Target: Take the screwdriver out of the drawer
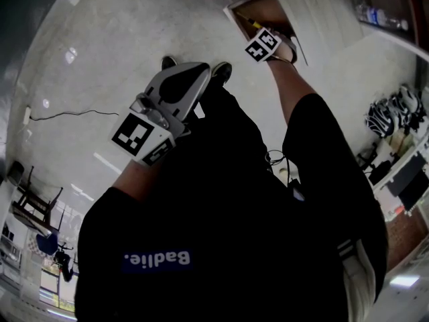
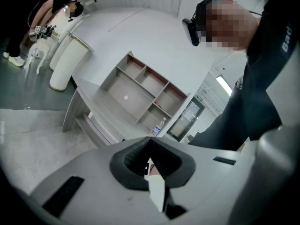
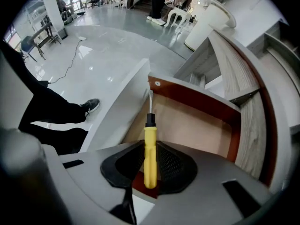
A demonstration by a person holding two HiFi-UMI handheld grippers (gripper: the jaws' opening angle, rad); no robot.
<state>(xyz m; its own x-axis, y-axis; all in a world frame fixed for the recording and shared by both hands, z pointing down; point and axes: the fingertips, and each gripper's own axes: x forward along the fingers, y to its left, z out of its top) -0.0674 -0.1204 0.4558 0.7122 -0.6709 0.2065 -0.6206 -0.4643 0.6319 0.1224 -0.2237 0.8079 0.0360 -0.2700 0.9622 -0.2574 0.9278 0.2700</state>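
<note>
The screwdriver (image 3: 150, 146) has a yellow handle and a thin metal shaft that points into the open drawer (image 3: 199, 93), whose inside is light brown with a red-brown rim. My right gripper (image 3: 150, 165) is shut on the yellow handle and holds it upright over the drawer. In the head view the right gripper (image 1: 258, 33) reaches steeply down into the drawer (image 1: 236, 9), with a bit of the yellow screwdriver (image 1: 253, 23) showing. My left gripper (image 1: 177, 86) is held near the person's body, shut and holding nothing; its pads (image 2: 140, 161) meet.
A grey desk with open shelf compartments (image 2: 140, 86) and a water bottle (image 2: 160, 124) stand ahead of the left gripper. The person's shoes (image 1: 221, 71) stand on the polished floor beside the drawer. A cable (image 1: 67, 115) lies on the floor. A white pedestal (image 3: 206, 22) stands behind the desk.
</note>
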